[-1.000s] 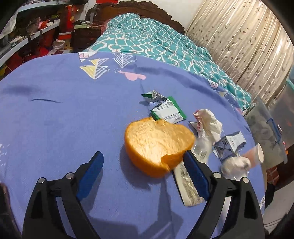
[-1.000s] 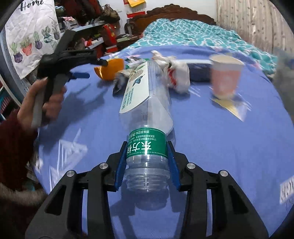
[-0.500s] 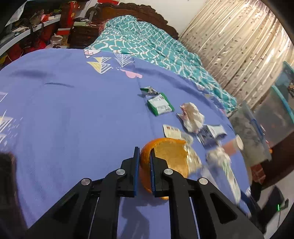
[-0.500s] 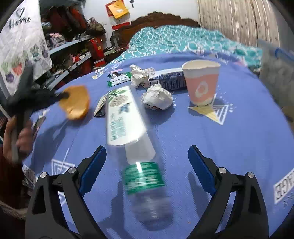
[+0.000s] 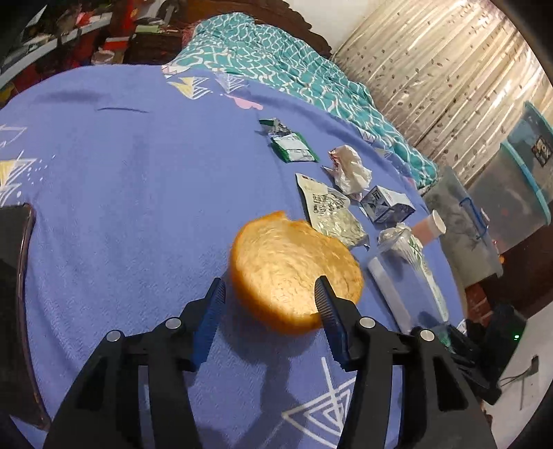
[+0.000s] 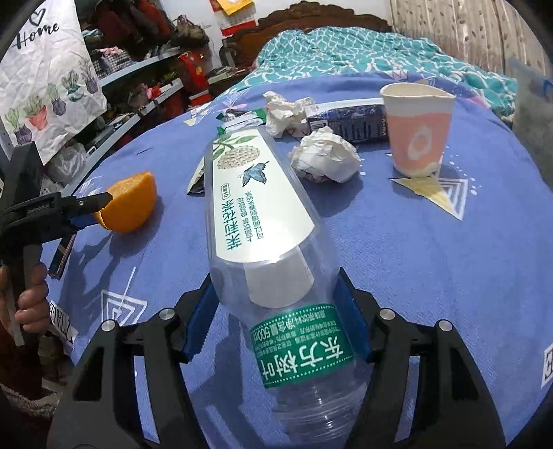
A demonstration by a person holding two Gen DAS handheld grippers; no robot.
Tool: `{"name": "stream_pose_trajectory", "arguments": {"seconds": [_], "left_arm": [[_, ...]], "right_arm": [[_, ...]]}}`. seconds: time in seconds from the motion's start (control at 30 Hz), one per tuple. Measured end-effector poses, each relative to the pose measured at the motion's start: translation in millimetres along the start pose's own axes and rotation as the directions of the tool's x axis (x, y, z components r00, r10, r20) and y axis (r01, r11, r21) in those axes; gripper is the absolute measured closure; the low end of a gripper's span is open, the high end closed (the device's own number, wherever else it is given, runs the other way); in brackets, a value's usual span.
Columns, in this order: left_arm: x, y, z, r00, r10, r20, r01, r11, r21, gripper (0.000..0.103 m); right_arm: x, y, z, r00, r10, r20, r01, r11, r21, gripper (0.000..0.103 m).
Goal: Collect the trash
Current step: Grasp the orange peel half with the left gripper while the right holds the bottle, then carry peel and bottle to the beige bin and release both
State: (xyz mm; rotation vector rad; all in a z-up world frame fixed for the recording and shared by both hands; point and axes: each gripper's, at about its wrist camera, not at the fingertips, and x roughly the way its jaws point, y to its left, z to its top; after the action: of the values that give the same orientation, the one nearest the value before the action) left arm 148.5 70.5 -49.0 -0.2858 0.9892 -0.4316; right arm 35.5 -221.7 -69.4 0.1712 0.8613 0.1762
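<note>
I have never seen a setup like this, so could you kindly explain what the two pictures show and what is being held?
A person holds a two-finger gripper in each hand, with a fisheye camera on each looking along its fingers. In the left view, the left gripper stands open around a piece of orange peel without clamping it. In the right view, the right gripper brackets an empty plastic bottle; a firm grip cannot be confirmed. On the blue bedspread lie a paper cup, crumpled paper, a small carton and wrappers.

Blue patterned cloth (image 5: 121, 179) in the foreground, teal quilted bed (image 5: 293, 65) with carved dark headboard (image 6: 321, 17), beige leaf-print curtains (image 5: 442, 76), cluttered shelves (image 6: 145, 89), white "Home" hanging (image 6: 45, 76).
</note>
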Motion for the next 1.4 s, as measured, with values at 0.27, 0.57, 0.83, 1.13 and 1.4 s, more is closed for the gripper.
{"name": "stream_pose_trajectory", "arguments": {"seconds": [0.27, 0.57, 0.83, 1.13, 1.4], "left_arm": [[16, -1, -4, 0.998, 0.007, -0.065, -0.008, 1.000, -0.014, 0.097], [20, -79, -12, 0.970, -0.211, -0.119, 0.225, 0.968, 0.110, 0.097], [86, -205, -30, 0.932, -0.231, -0.278, 0.314, 0.897, 0.310, 0.097], [169, -324, -37, 0.911, -0.171, -0.376, 0.338, 0.833, 0.438, 0.097], [230, -429, -28, 0.905, -0.141, -0.402, 0.348, 0.787, 0.509, 0.097]], "right_arm": [[-44, -2, -12, 0.994, 0.027, 0.108, -0.026, 1.000, -0.013, 0.039], [-88, -55, -50, 0.971, -0.110, 0.214, 0.075, 0.983, 0.166, 0.039], [-114, -151, -76, 0.958, -0.175, 0.228, 0.041, 0.867, 0.496, 0.039], [-149, -252, -94, 0.921, -0.263, 0.289, -0.047, 0.660, 0.750, 0.038], [-158, -322, -90, 0.872, -0.372, 0.318, -0.102, 0.499, 0.861, 0.037]]}}
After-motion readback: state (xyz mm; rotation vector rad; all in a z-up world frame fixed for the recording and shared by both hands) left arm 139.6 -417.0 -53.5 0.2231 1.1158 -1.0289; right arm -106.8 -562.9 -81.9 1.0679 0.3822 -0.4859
